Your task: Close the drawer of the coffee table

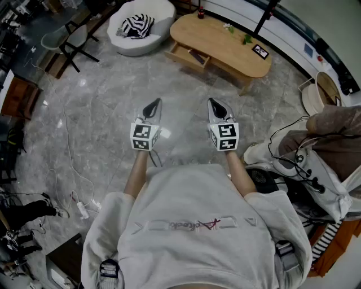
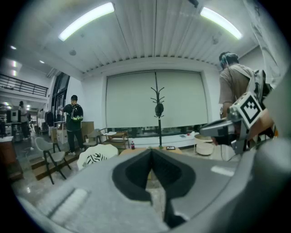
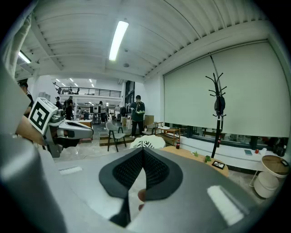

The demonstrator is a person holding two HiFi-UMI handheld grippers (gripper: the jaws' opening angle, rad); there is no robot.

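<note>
The coffee table (image 1: 225,42) is seen ahead of the person, well apart from both grippers, with a stretch of bare marble floor (image 1: 101,113) lying between. Its long axis is run from upper left to lower right in the head view, and the drawer (image 1: 189,56) is drawn out of the near long side, toward the person and a little to the left, so the closing push is judged to go away from the person, across that axis. The open drawer front is placed almost midway ahead of the two grippers; neither can be called clearly nearer, though the right gripper (image 1: 216,107) is perhaps slightly favoured over the left gripper (image 1: 153,107). Both are held level side by side, tilted a little downward, and the jaws of each are brought fully together with nothing between them, as is shown in the left gripper view (image 2: 152,152) and the right gripper view (image 3: 142,151). An approach across the floor is judged necessary before any contact can be made. Counted: one coffee table, one drawer standing open with a dark item lying in it, two grippers, one bottle (image 1: 200,11) and one small frame (image 1: 260,52) on the tabletop, and one white round seat (image 1: 161,22) just beside the table's left end
</note>
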